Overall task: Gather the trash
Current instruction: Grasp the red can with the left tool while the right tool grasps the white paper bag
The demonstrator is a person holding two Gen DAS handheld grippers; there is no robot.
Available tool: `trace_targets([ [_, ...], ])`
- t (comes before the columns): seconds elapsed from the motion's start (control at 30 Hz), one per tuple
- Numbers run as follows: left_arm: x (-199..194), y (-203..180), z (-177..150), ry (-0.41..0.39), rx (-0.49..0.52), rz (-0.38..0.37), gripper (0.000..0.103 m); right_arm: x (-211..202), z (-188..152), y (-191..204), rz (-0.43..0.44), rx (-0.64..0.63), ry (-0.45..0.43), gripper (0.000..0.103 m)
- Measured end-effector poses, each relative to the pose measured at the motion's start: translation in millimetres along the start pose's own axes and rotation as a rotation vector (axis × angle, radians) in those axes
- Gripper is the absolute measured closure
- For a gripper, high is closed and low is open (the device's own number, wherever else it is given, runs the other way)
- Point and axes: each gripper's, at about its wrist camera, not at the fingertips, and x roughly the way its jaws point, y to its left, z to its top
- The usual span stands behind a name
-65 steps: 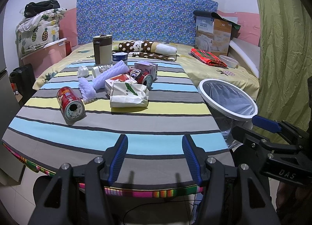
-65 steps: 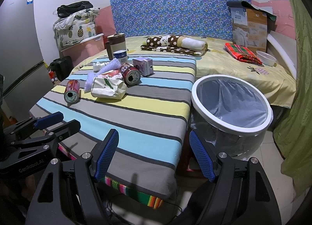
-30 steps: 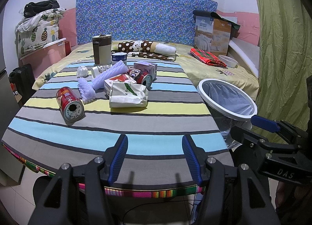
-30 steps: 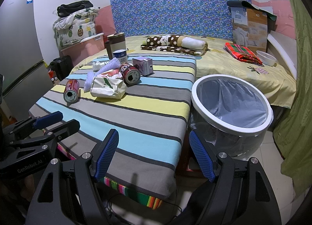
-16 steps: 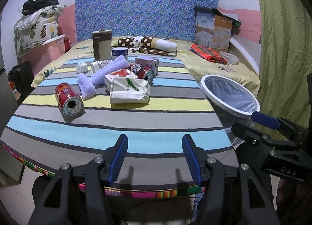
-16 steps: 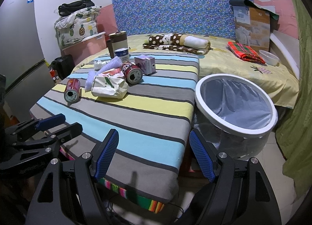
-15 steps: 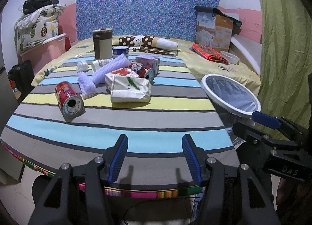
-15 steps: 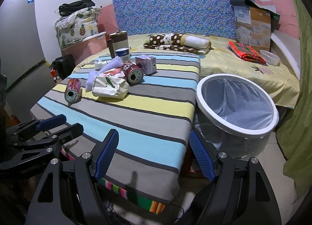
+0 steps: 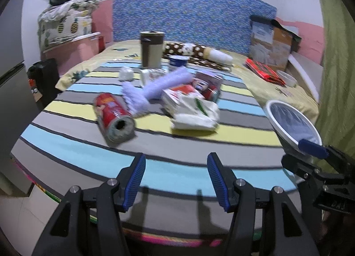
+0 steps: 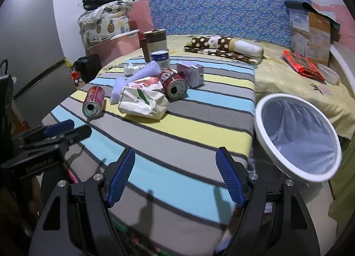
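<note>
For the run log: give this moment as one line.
phase: approach | left hand-held gripper: open, empty | right hand-held gripper: open, empty | trash: red can, paper bag on striped table | bin: beside table

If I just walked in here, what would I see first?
Probably the messy pile of trash in the middle of the striped table: two red cans lying on their sides, a crumpled white bag and a small purple box. Next comes the big white bin with its liner, empty as far as shows, standing just off the table's right edge.
</note>
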Motion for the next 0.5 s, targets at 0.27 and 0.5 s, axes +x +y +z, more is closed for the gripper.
trace_targets([
  [0.27,12,35,24,-0.045,-0.067,0.079,0.042,22,21,6,0.038,-0.036,0.02,0.027],
  [0.5,30,57,41,-0.052,-0.124,0.135,0.039,46,40,12,0.077,-0.074,0.041,0.027],
])
